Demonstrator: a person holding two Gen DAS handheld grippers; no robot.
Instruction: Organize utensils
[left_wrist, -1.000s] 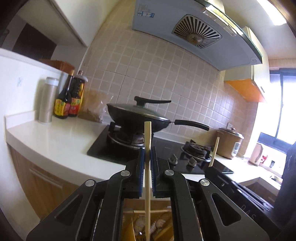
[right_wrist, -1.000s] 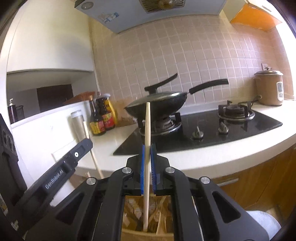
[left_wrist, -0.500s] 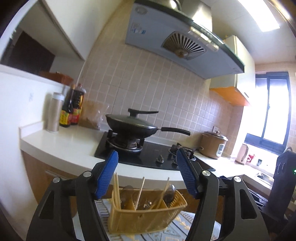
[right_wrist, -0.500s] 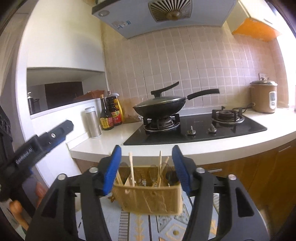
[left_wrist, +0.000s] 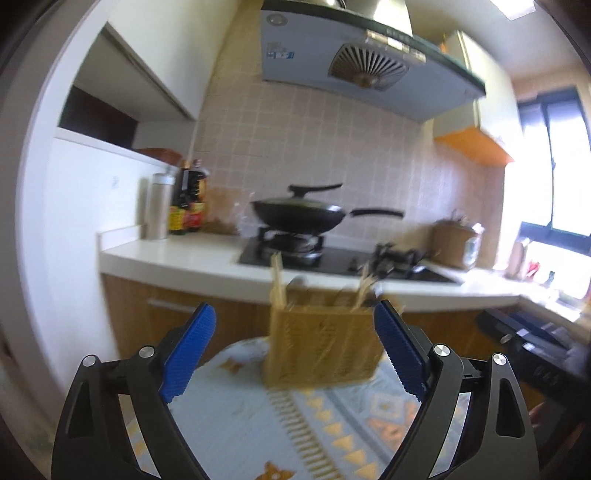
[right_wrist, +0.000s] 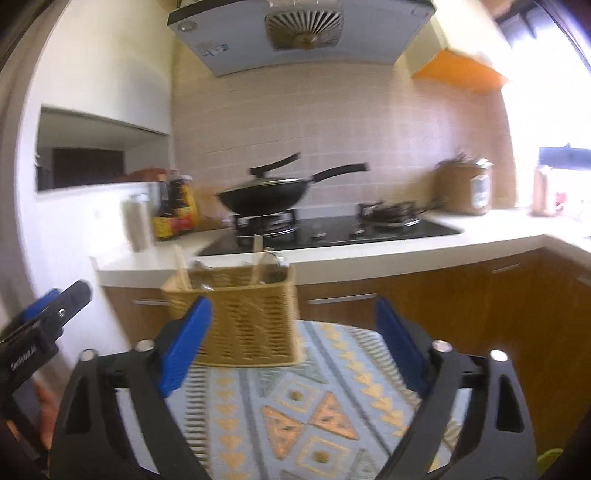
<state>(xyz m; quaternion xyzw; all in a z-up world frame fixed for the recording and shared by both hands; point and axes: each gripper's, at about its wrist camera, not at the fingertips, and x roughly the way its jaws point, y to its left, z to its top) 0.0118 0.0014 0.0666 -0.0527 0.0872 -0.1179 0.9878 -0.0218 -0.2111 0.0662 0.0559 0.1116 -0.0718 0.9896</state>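
Note:
A yellow woven basket (left_wrist: 321, 347) stands on a round table with a patterned cloth (left_wrist: 295, 424). Chopsticks (left_wrist: 277, 280) and other utensils stick up out of it. My left gripper (left_wrist: 294, 310) hangs back from the basket, its blue-padded jaws opening wide with nothing between them. In the right wrist view the same basket (right_wrist: 251, 325) sits slightly left of centre, holding chopsticks (right_wrist: 183, 266) and spoons. My right gripper (right_wrist: 292, 302) is also short of it, jaws opening and empty. The left gripper's fingers (right_wrist: 55, 302) show at the left edge.
Behind the table runs a white counter (right_wrist: 369, 254) with wooden cabinets below. On it are a black wok (right_wrist: 266, 195) on a gas hob, sauce bottles (right_wrist: 177, 210) and a rice cooker (right_wrist: 465, 188). A range hood hangs above.
Both grippers were shut on upright chopsticks over the basket. They have let go, opened wide and pulled back and down; the chopsticks now stand in the basket.

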